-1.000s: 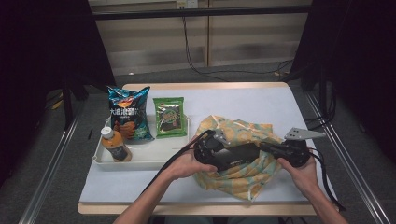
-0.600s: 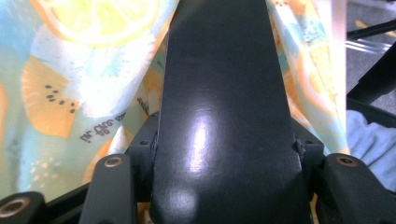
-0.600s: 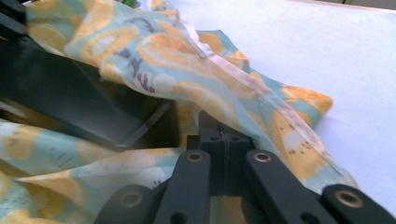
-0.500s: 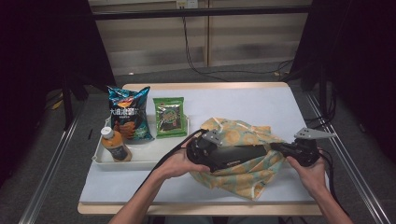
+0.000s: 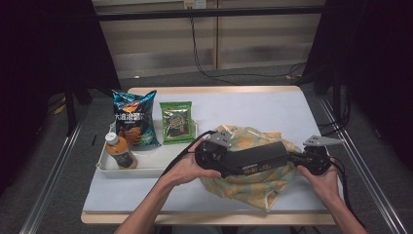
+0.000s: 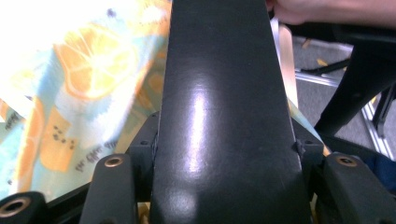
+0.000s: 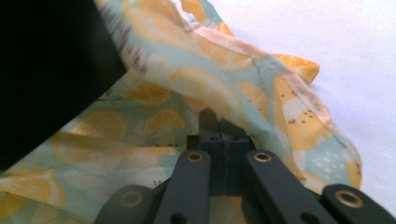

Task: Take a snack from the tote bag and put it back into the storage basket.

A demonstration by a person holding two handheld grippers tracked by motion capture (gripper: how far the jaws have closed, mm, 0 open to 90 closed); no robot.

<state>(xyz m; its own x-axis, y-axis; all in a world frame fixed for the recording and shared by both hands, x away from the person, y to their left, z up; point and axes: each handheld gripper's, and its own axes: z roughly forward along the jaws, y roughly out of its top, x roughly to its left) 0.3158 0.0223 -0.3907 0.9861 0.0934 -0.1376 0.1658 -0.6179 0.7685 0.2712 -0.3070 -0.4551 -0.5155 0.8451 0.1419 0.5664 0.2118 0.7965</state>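
Lemon-print bag (image 5: 253, 168) lies between both grippers. Right gripper (image 7: 218, 122), at the bag's right edge, pinches its fabric. Left gripper (image 5: 272, 153) reaches across it rightward; whether its half-parted jaws grasp anything cannot be told.

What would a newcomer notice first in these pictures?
First, the lemon-print cloth bag crumpled near the table's front edge, with both hand-held grippers at it: the left hand-held gripper lies across it, the right hand-held gripper pinches its fabric. To the left, a white tray holds snacks and a bottle.

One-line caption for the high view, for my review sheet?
Both hand-held grippers work a lemon-print cloth bag beside a white tray of snacks and a bottle.
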